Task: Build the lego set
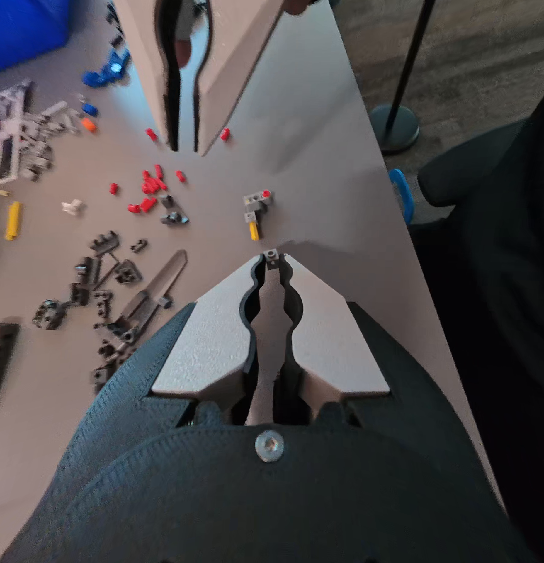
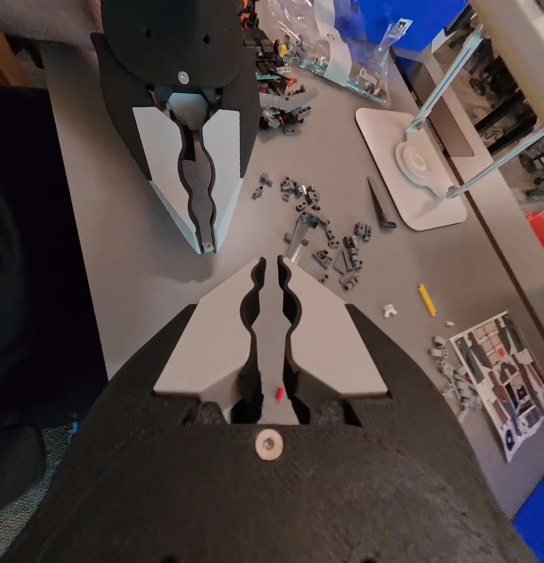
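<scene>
The left tongs [image 1: 272, 259] are pinching a small grey brick [image 1: 271, 257] at their very tips, both black pads pressing its sides. The brick is squarish, hard plastic, with a round hole facing up toward the camera; its longer side is running back along the tongs toward six o'clock. From the right wrist view the same brick [image 2: 208, 245] is showing at the tip of those tongs, hole facing out.

The right tongs [image 2: 271, 259] are hanging slightly parted over the grey matte table [image 2: 161, 274], gripping nothing, their wavy black pads apart.

Just past the held brick, toward twelve o'clock, a small grey assembly [image 1: 257, 207] with a red peg and a yellow pin is lying on the table, pin pointing at six o'clock. Red pegs [image 1: 152, 185] are scattering at ten o'clock, dark grey pieces [image 1: 112, 274] at nine. A printed sticker sheet [image 2: 508, 380] is lying at four o'clock in the right view; its print is too small to read.
</scene>
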The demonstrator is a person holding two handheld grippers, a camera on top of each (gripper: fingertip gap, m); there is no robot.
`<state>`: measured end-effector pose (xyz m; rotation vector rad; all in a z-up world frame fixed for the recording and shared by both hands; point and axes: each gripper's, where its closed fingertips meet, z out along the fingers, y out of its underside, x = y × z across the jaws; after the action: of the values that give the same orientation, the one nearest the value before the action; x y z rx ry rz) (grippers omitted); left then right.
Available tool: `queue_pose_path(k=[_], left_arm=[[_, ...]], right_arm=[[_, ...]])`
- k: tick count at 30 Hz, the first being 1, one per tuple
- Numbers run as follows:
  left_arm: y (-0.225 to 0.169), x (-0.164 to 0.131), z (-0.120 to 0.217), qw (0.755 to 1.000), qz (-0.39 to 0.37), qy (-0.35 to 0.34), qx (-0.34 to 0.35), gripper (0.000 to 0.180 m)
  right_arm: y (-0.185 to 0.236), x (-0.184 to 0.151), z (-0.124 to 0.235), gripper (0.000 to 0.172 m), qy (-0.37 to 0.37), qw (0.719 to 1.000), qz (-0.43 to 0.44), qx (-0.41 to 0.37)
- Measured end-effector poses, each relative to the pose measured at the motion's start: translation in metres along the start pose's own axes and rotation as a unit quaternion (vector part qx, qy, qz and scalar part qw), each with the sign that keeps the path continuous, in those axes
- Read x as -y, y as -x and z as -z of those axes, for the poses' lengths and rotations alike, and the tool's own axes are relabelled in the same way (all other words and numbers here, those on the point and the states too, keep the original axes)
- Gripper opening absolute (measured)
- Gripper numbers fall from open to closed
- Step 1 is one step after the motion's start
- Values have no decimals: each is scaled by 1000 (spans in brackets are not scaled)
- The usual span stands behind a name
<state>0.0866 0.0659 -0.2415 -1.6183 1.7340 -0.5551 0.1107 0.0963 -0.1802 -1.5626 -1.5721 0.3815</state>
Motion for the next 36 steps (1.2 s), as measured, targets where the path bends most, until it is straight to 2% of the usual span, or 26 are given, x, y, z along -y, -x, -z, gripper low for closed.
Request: queue_pose_path(k=[8,22,27,32,36], left_arm=[[-3,-12,-19,999,5,38,-7,8],[8,-21,-12,998,-6,51,38,9],[16,-14,-2,997,-8,19,68,8],[36,-9,9,978,-80,38,191,8],[39,-9,12,963,-120,61,234,8]], right_arm=[[14,-18,-6,4,2,1000,-20,23],[30,-26,-22,9,33,997,-17,64],[34,-22,-44,7,51,992,-88,70],[29,-11,-53,18,22,980,-187,64],[18,-2,-51,16,-24,964,-260,47]])
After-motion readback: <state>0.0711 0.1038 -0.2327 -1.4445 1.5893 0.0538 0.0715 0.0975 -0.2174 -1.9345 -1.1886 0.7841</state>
